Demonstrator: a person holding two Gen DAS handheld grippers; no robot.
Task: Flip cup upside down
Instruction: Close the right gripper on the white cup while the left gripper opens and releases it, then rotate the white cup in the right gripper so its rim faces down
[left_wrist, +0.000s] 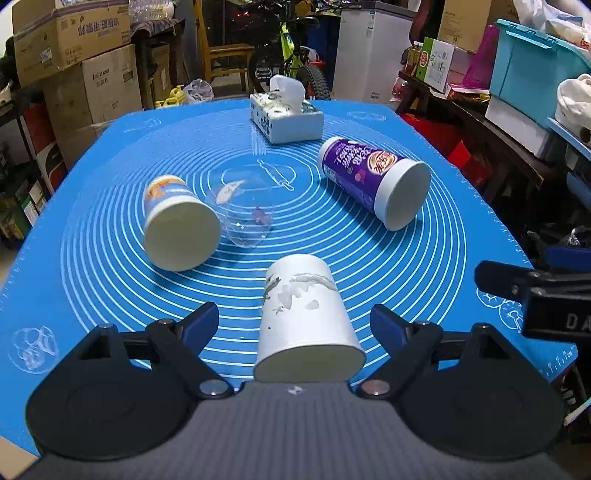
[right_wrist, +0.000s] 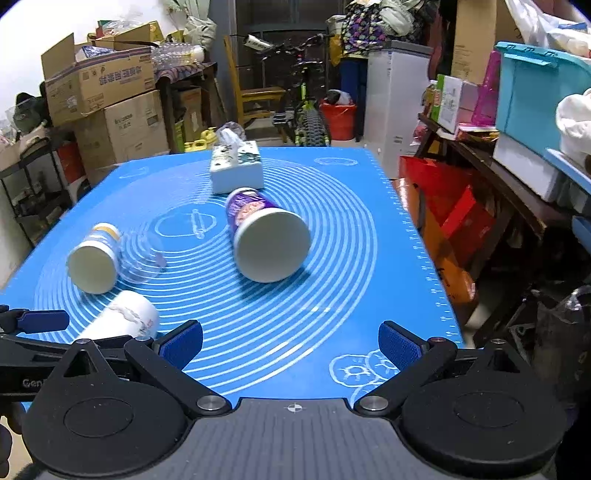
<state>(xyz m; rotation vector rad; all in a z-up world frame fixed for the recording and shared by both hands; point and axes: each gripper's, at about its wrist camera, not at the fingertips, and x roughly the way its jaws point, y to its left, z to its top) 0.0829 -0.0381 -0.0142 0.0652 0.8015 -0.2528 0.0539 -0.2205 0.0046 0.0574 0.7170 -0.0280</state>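
Four cups lie on their sides on the blue mat (left_wrist: 443, 258) covering the desk, none yet stood mouth-down. The white cup (left_wrist: 306, 317), its label mostly peeled off, lies nearest, between the spread jaws of the left gripper (left_wrist: 295, 325), flat end toward the camera; neither pad touches it. Likely the first target, since the jaws already straddle it for a side grasp.

The right gripper (right_wrist: 291, 343) hovers over the near mat edge, jaws wide apart, holding nothing. It faces the purple cup (right_wrist: 266, 232), which lies well ahead, flat end toward it.

The orange-and-blue cup (left_wrist: 177, 221) rests against a clear plastic cup (left_wrist: 243, 214) on the left. The tissue box (left_wrist: 286, 118) sits at the far end, out of the working area.

Writing: the purple cup carries Chinese characters and a round red-and-yellow logo, not legible here. The mat shows printed concentric rings, a rolling-pin drawing and a "CM" ruler edge. A background carton reads "Inkass" or similar, uncertain.
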